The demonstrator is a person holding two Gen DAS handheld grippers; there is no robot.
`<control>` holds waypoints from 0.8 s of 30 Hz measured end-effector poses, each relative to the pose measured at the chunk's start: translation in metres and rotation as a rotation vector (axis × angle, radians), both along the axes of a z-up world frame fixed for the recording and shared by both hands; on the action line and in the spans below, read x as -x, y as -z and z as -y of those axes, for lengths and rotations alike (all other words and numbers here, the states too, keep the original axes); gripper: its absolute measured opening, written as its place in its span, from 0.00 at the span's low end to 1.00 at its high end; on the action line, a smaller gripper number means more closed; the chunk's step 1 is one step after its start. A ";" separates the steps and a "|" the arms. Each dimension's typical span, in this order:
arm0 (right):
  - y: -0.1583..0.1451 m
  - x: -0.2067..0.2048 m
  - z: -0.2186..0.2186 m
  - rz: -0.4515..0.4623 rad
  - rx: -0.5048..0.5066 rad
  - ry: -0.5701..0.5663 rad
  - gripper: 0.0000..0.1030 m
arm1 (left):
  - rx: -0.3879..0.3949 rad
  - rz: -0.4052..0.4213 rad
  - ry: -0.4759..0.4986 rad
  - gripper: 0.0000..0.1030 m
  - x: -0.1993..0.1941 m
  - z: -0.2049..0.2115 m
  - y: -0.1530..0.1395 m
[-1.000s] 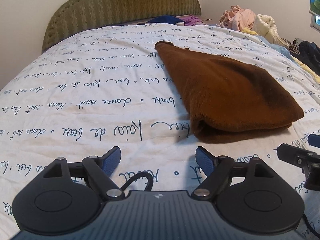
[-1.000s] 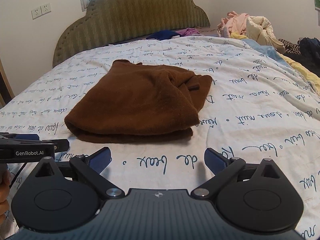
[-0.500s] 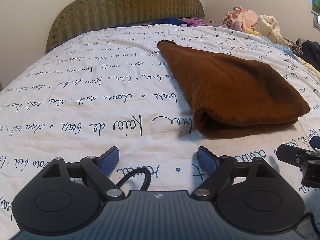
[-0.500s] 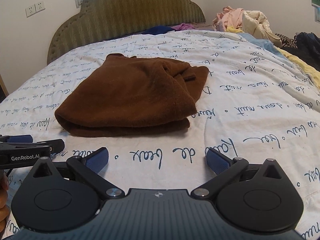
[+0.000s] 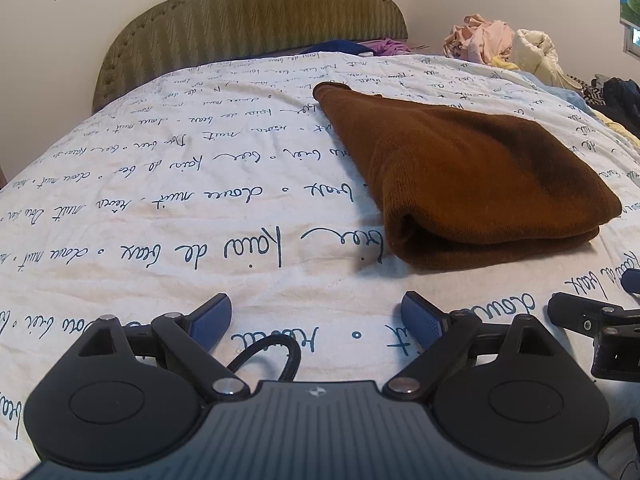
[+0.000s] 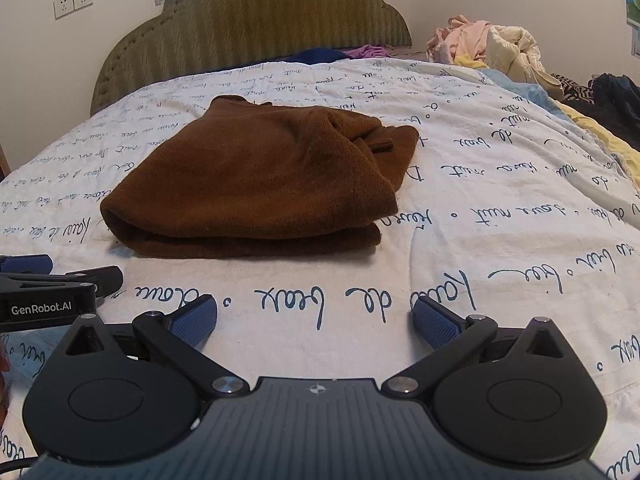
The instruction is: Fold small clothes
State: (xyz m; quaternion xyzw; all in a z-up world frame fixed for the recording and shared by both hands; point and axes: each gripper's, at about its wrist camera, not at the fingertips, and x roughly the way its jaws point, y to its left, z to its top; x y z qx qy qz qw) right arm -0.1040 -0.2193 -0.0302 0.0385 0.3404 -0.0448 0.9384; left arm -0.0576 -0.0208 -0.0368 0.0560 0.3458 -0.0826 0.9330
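A brown knit garment (image 5: 472, 176) lies folded on the bed, its rolled edge toward me; in the right wrist view the brown garment (image 6: 256, 184) sits ahead and slightly left. My left gripper (image 5: 316, 314) hovers over the sheet short of the garment and to its left, its jaws still opening with nothing between them. My right gripper (image 6: 314, 316) stands open and empty just in front of the garment's near edge. Each gripper's tip shows at the edge of the other's view.
The bed has a white sheet (image 5: 160, 208) printed with dark script and a green padded headboard (image 5: 256, 20). A heap of pink and cream clothes (image 6: 480, 44) lies at the far right, dark garments (image 6: 612, 100) at the right edge, blue and purple clothes (image 6: 332, 54) by the headboard.
The left gripper's blue pads have spread a little wider. Both views have shifted slightly, and the brown garment lies as before.
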 end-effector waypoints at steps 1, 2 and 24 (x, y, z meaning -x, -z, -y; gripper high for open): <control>0.000 0.000 0.000 0.001 -0.001 0.000 1.00 | 0.001 0.001 0.000 0.90 0.000 0.000 0.000; 0.000 0.000 0.000 0.001 -0.002 0.000 1.00 | 0.001 0.001 0.000 0.91 0.000 0.000 0.000; 0.002 0.001 0.000 0.007 0.003 0.000 1.00 | 0.009 0.004 -0.002 0.97 0.001 -0.002 0.003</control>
